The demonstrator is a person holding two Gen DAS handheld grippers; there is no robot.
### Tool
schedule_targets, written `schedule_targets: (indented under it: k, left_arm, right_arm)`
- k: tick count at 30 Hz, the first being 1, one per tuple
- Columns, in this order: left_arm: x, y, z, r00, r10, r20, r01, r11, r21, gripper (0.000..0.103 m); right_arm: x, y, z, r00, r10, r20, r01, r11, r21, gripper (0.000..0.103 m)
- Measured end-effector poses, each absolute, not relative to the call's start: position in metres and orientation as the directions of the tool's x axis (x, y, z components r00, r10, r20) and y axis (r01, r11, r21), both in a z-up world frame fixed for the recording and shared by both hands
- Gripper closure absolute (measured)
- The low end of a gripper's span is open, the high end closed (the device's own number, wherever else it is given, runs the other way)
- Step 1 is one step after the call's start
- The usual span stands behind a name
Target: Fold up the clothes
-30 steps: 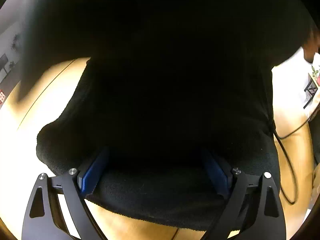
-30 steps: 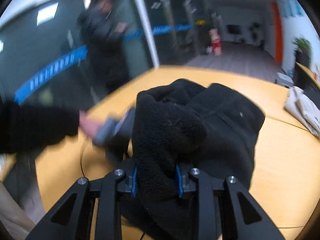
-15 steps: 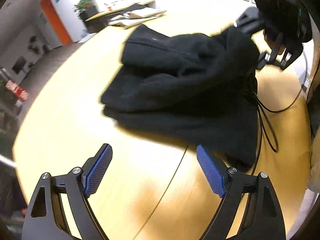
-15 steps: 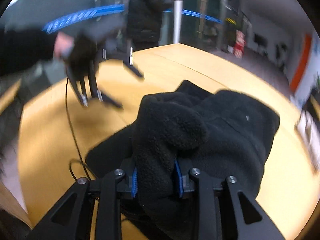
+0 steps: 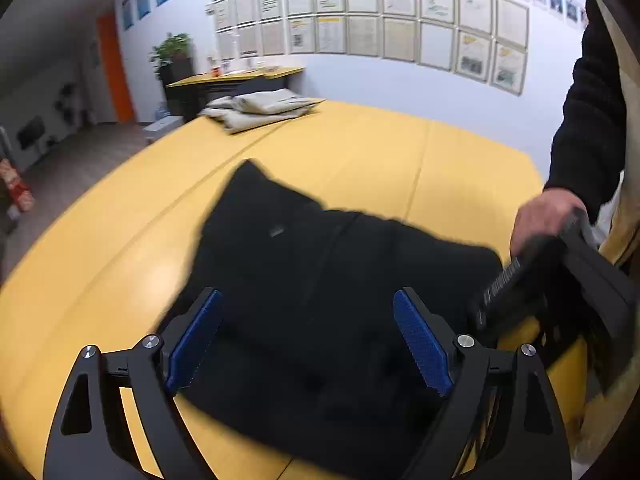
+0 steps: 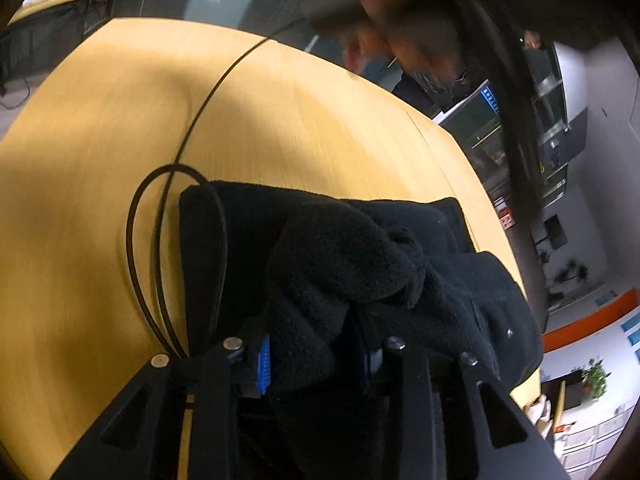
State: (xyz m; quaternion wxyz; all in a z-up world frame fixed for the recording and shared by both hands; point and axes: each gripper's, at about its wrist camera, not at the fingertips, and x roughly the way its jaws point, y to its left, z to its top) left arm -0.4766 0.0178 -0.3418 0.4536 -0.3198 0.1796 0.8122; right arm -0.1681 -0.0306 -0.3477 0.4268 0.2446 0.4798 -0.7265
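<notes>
Two grippers frame one black fleece garment (image 5: 320, 280), which lies bunched on the yellow table (image 5: 100, 260), filling the lower centre of both views. Left gripper (image 5: 308, 336) hovers above it, jaws spread wide with nothing pinched. Right gripper (image 6: 316, 356) has a thick fold of fleece between its blue pads, jaws opening. Black cable (image 6: 160, 248) loops at centre left. Beige folded cloths (image 5: 260, 110) sit upper centre.

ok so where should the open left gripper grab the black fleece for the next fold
Probably the pointed far corner of the black fleece. It lies flat and free on the yellow table, away from the bunched end between the right gripper jaws, which are opening. Bring the left gripper in low from the bare table beyond that corner, jaws spanning the edge.
</notes>
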Motion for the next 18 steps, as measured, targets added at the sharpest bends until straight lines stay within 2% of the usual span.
schedule_targets:
  k: [4,6,9,12,14,16,18]
  left_arm:
    - [-0.467,0.051,-0.387,-0.321,0.583,-0.746,-0.855,-0.517,-0.036,0.014]
    - [-0.461,0.039,-0.387,-0.313,0.619,-0.720,-0.827,-0.550,-0.114,0.011]
    - [-0.457,0.035,-0.391,-0.336,0.622,-0.707,-0.814,-0.569,-0.114,0.010]
    - [-0.452,0.031,-0.385,-0.352,0.602,-0.717,-0.812,-0.578,-0.086,0.010]
    - [-0.436,0.020,-0.365,-0.364,0.581,-0.728,-0.801,-0.594,-0.073,0.010]
    - [-0.431,0.021,-0.353,-0.390,0.550,-0.739,-0.776,-0.628,-0.057,0.013]
    - [-0.418,0.022,-0.336,-0.428,0.541,-0.725,-0.753,-0.657,-0.046,0.015]
  right_arm:
    - [-0.163,-0.025,-0.348,-0.512,-0.401,-0.759,0.857,-0.181,-0.483,0.043]
    - [-0.161,-0.015,-0.339,-0.478,-0.430,-0.766,0.878,-0.214,-0.428,0.042]
    - [-0.177,0.026,-0.309,-0.346,-0.543,-0.765,0.928,-0.317,-0.194,0.039]
    - [-0.217,0.078,-0.281,-0.330,-0.627,-0.705,0.880,-0.475,0.011,0.029]
    - [-0.256,0.101,-0.286,-0.315,-0.642,-0.699,0.833,-0.539,0.120,0.025]
    - [-0.289,0.103,-0.316,-0.222,-0.624,-0.749,0.821,-0.534,0.202,0.024]
    - [-0.297,0.093,-0.348,-0.177,-0.598,-0.782,0.866,-0.472,0.166,0.012]
